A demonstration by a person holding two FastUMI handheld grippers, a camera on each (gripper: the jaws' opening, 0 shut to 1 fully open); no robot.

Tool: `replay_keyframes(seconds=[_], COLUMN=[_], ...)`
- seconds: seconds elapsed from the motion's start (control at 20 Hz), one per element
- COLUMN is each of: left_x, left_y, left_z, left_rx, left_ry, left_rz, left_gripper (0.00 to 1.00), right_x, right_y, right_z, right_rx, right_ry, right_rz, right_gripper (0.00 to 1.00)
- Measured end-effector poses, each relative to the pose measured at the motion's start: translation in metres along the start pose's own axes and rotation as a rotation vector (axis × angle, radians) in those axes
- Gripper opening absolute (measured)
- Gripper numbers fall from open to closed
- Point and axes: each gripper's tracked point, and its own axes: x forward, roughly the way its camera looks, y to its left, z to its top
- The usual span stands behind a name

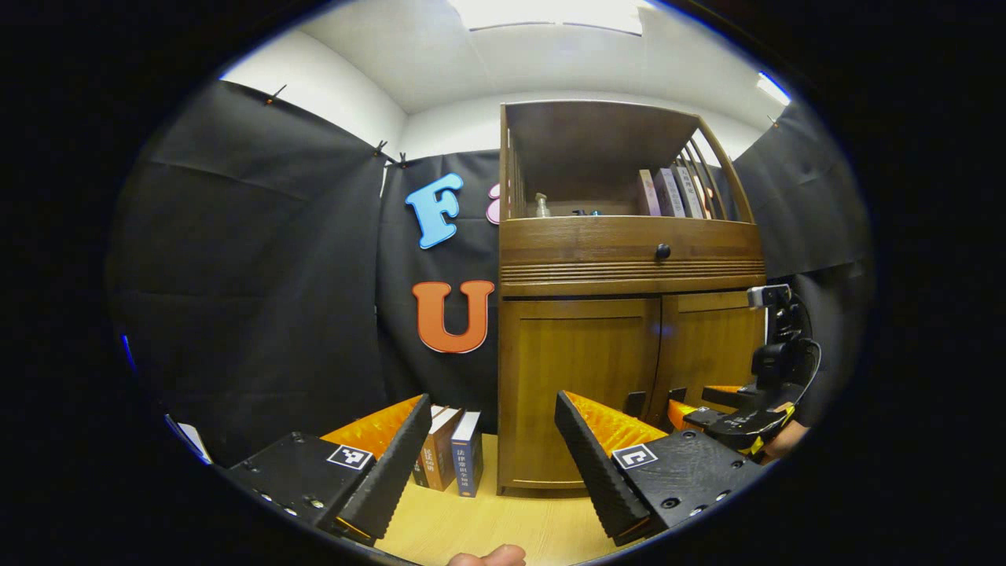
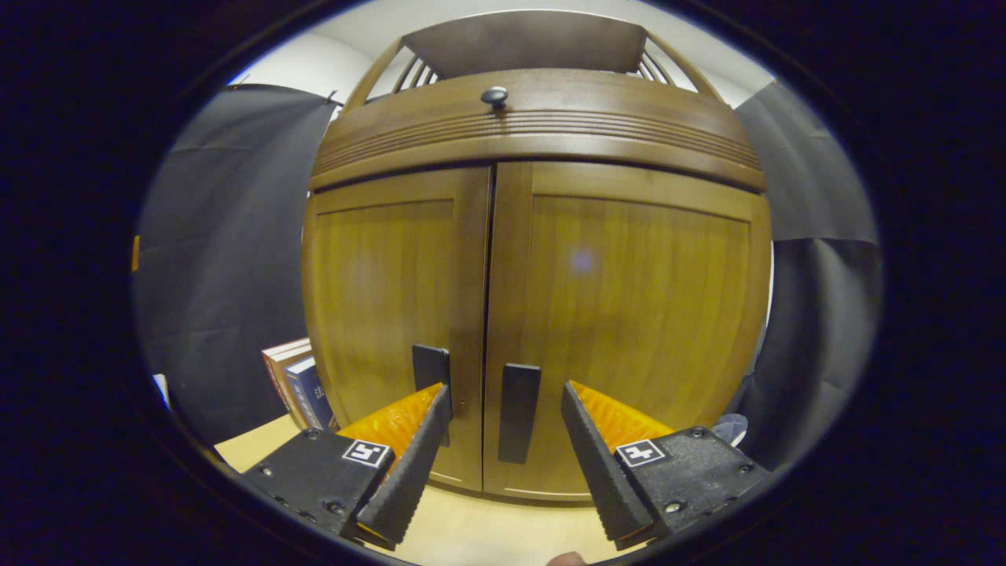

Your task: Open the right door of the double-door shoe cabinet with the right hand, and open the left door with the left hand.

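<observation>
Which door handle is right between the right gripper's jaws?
The right door's handle: it sits in the open gap of the right gripper. The left door's handle hides behind one jaw.

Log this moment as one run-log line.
doors: both shut | right gripper: open, lined up on right door handle, not touching | left gripper: open, farther back from cabinet | step: approach

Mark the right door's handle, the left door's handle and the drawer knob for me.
right door handle [image 2: 519,413]: right gripper view, middle of the dark bar.
left door handle [image 2: 431,366]: right gripper view, upper part above the finger.
drawer knob [image 2: 494,97]: right gripper view, round head.
</observation>
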Motion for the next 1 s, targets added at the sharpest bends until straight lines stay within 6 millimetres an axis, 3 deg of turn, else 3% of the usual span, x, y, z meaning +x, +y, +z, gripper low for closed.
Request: replay_keyframes(seconds=[0.1, 0.15, 0.2, 0.25, 0.3, 0.45, 1.0], left_x=[-0.005, -0.007, -0.009, -0.012, -0.015, -0.018, -0.014], left_y=[0.012, 0.018, 0.023, 0.028, 0.033, 0.040, 0.029], left_z=[-0.002, -0.001, -0.001, -0.001, -0.002, -0.004, -0.009], left_rx=[0.002, 0.004, 0.007, 0.008, 0.008, 0.005, 0.020], left_ry=[0.004, 0.006, 0.007, 0.007, 0.007, 0.008, 0.025], left_rz=[0.040, 0.061, 0.082, 0.101, 0.118, 0.152, 0.150], left_gripper=[0.95, 1.00, 0.95, 1.00, 0.95, 0.95, 0.95], right_x=[0.014, 0.021, 0.027, 0.034, 0.038, 0.053, 0.070], right_y=[0.000, -0.002, -0.006, -0.009, -0.014, -0.026, -0.026], right_z=[-0.008, -0.012, -0.014, -0.017, -0.020, -0.030, -0.044], right_rx=[0.011, 0.016, 0.019, 0.022, 0.026, 0.049, 0.003], right_ry=[0.015, 0.022, 0.029, 0.037, 0.047, 0.066, 0.080], right_rz=[-0.007, -0.013, -0.025, -0.036, -0.051, -0.080, -0.162], right_gripper=[0.88, 0.87, 0.87, 0.87, 0.87, 0.84, 0.71])
